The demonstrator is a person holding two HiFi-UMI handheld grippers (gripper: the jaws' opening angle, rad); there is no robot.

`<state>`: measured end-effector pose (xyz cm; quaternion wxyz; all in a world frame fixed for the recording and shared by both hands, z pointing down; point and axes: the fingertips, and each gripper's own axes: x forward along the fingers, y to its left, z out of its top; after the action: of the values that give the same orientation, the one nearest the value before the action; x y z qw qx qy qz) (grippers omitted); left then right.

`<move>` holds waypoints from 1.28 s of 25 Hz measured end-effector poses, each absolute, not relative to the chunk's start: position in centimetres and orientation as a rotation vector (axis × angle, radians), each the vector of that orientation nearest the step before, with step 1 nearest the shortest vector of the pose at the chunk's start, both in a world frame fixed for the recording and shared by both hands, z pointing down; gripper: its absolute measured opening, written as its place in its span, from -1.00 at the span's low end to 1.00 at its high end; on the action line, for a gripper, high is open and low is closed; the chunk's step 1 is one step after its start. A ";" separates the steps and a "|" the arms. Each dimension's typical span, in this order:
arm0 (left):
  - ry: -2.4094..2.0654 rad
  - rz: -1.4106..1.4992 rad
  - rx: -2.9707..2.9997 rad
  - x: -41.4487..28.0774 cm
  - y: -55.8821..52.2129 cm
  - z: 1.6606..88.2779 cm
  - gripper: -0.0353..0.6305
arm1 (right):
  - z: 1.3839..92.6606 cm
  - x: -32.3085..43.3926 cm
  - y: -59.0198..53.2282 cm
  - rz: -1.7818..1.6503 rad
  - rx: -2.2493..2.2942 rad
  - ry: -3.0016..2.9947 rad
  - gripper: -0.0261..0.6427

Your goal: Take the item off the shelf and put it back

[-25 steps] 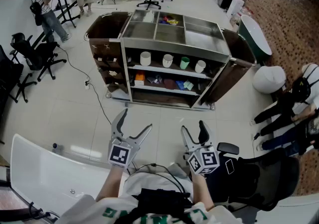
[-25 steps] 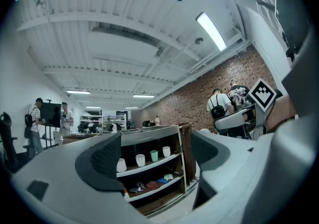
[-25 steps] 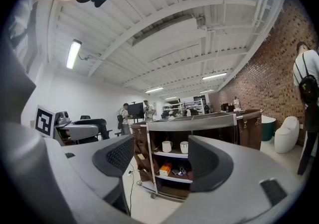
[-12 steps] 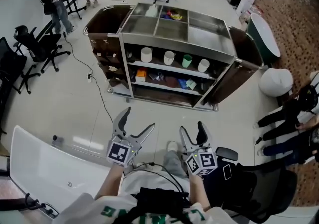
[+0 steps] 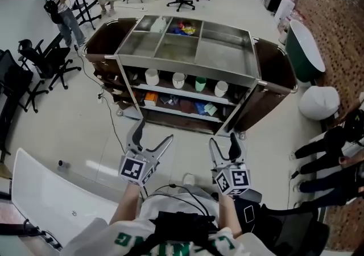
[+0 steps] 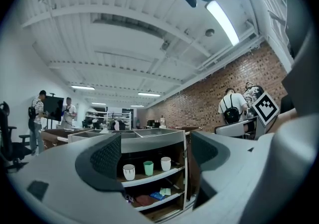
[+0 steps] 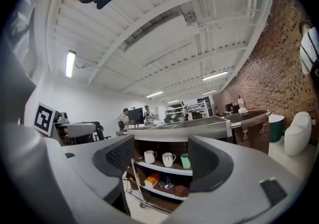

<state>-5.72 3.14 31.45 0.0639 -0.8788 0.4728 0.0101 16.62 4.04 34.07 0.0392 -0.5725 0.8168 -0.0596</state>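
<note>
The left gripper (image 5: 154, 131) and the right gripper (image 5: 222, 140) both have their jaws apart and empty, over bare floor (image 5: 85, 129) just before the cart (image 5: 187, 70). On its open-fronted upper shelf (image 5: 190, 94), well apart from both grippers, a small green cup (image 5: 200, 83) stands upright between white cups (image 5: 178, 80).

Bright, even light falls from a ceiling tube light (image 6: 227, 16), which blooms white. The pale floor (image 5: 108, 165) carries soft glare, while the shelf cart (image 5: 187, 50) is shadowed inside. Fisheye distortion bends the edges, and the corners of both gripper views go black.
</note>
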 end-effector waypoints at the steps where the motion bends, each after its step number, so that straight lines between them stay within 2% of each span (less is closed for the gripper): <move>1: 1.441 0.036 -2.647 -5.1 2.5 31.3 0.34 | 34.1 17.1 3.5 -0.191 -1.737 2.514 0.11; 9: 1.493 0.029 -2.659 -1.1 -0.3 31.5 0.34 | 34.8 20.3 0.0 -0.263 -1.679 2.532 0.11; 17: 1.508 -0.018 -2.647 -2.4 -3.3 32.1 0.33 | 35.7 20.5 -3.8 -0.300 -1.698 2.504 0.11; 28: 1.450 -0.013 -2.684 -8.9 -7.9 31.9 0.33 | 34.8 11.9 -7.6 -0.286 -1.662 2.491 0.11; 32: 1.449 -0.010 -2.690 -10.8 -9.0 32.9 0.33 | 34.9 10.2 -7.9 -0.278 -1.658 2.514 0.03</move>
<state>-10.80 -8.98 32.93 0.0427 -0.8796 0.4739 -0.0032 10.18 -7.90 34.88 0.0584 -0.5473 0.8299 -0.0917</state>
